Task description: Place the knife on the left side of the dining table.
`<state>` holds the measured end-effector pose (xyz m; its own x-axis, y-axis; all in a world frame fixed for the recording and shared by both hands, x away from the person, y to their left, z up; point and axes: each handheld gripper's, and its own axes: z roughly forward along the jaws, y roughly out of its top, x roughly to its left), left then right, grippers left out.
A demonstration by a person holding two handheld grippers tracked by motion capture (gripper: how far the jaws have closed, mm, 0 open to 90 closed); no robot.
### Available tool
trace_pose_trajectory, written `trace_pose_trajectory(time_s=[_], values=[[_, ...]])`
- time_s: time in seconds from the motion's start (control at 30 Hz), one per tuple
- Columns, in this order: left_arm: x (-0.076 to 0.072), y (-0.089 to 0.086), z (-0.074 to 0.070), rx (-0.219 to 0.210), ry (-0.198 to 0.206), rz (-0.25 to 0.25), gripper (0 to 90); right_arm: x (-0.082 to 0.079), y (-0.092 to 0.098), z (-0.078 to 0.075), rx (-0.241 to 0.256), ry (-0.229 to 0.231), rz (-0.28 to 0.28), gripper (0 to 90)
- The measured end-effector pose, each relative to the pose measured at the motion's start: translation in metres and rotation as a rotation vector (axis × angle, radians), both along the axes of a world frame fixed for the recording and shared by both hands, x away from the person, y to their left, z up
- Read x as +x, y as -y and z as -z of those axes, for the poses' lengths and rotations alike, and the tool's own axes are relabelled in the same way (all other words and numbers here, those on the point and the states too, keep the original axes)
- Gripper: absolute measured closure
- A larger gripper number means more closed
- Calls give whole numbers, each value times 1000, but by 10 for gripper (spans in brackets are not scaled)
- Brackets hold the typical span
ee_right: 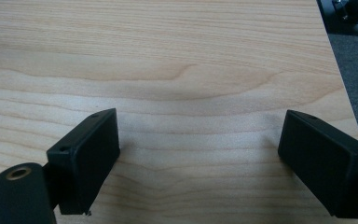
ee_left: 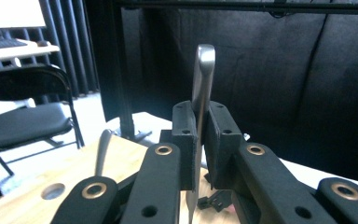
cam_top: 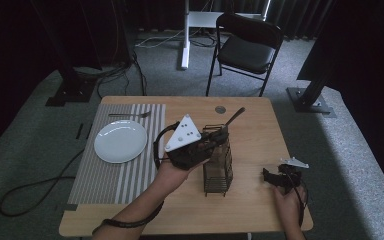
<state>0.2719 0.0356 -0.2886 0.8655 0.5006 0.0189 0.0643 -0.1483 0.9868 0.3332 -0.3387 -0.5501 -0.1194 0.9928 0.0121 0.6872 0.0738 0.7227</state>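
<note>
Cutlery handle (ee_left: 202, 88) upright, pinched btwn left gripper (cam_top: 215, 137) fingers (ee_left: 185, 140), right at top of wire caddy (cam_top: 218, 167) mid-bench (cam_top: 260, 130). Right gripper (cam_top: 269, 175) rests near bench's right edge, fingers (ee_right: 86, 156) spread wide, holding nothing. White plate (cam_top: 120, 141) & fork (cam_top: 130, 115) on striped mat (cam_top: 105, 175), left.

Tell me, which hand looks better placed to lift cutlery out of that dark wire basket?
Probably the left. Its gripper is already shut on a metal utensil handle at the dark wire basket; the right gripper sits open over bare wooden table.
</note>
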Motion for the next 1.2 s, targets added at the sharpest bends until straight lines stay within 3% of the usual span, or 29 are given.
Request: trace_pose_trajectory(time_s=[0.33, 0.6, 0.83, 1.2], values=[[-10, -28, -15, -23, 5, -40, 838, 0, 0, 0, 0, 0, 0, 119], [-14, -56, -15, -44, 5, -122, 838, 0, 0, 0, 0, 0, 0, 119], [-12, -83, -1, -57, -21, -210, 838, 0, 0, 0, 0, 0, 0, 119], [-3, -115, 32, -65, -74, -350, 838, 0, 0, 0, 0, -1, 1, 119]])
